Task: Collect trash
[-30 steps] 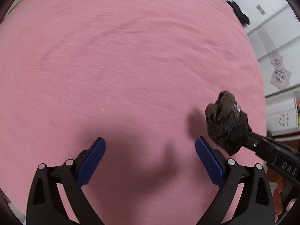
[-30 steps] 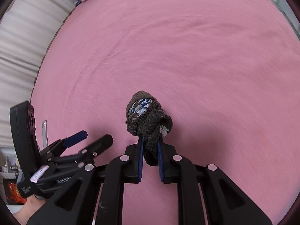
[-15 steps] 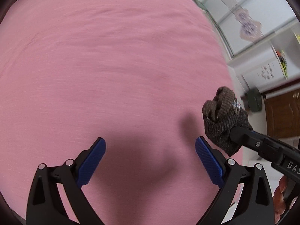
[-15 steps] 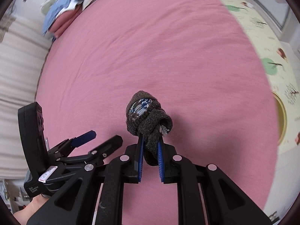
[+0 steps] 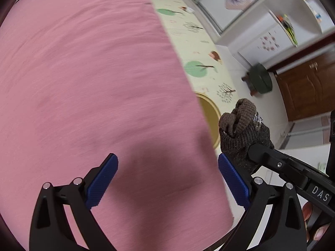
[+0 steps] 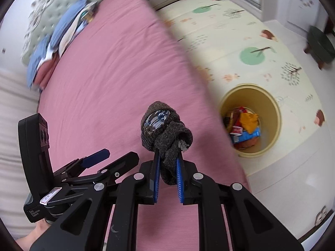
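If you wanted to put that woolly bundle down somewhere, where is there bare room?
The pink bed is bare from the folded bedding at its head to its floor-side edge. The play mat lies open between bed and green stool. The yellow bin is crowded at the bottom with wrappers.

The yellow bin stands open-topped on the floor just beside the pink bed; wrappers (a shallow heap) cover only its bottom.

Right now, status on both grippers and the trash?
Right gripper shut on rolled dark sock. Left gripper open, empty. Yellow bin on floor beside bed, nothing between.
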`<action>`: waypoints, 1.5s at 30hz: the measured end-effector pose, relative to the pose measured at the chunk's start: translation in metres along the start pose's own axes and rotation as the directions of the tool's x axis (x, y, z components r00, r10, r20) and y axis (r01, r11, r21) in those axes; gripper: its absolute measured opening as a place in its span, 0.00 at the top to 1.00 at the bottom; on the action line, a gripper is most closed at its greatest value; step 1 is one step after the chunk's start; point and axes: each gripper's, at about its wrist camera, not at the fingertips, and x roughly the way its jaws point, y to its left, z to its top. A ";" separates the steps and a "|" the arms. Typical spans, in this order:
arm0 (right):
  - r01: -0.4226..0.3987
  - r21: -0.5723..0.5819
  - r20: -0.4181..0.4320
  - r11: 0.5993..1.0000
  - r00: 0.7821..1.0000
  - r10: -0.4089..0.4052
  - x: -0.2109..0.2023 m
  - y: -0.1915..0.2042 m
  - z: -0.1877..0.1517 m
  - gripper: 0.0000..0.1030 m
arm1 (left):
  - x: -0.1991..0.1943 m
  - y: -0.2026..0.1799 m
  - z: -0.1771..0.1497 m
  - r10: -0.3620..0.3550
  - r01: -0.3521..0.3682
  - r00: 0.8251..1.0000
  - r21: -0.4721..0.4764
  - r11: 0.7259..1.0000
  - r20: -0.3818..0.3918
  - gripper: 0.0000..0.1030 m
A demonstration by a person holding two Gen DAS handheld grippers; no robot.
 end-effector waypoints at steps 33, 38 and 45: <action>0.041 0.240 0.142 0.970 0.987 -0.077 -0.065 -0.153 0.064 0.64 | 0.065 -0.164 0.095 -0.082 0.095 0.995 0.224 0.970 -0.063 0.07; 0.046 0.169 0.138 0.985 0.988 -0.070 -0.070 -0.119 0.062 0.64 | 0.035 -0.139 0.086 -0.068 0.072 0.997 0.195 0.978 -0.026 0.07; 0.026 0.031 0.116 0.999 0.993 -0.029 -0.071 -0.049 0.047 0.63 | -0.016 -0.073 0.055 0.030 -0.034 0.999 0.154 0.987 0.031 0.07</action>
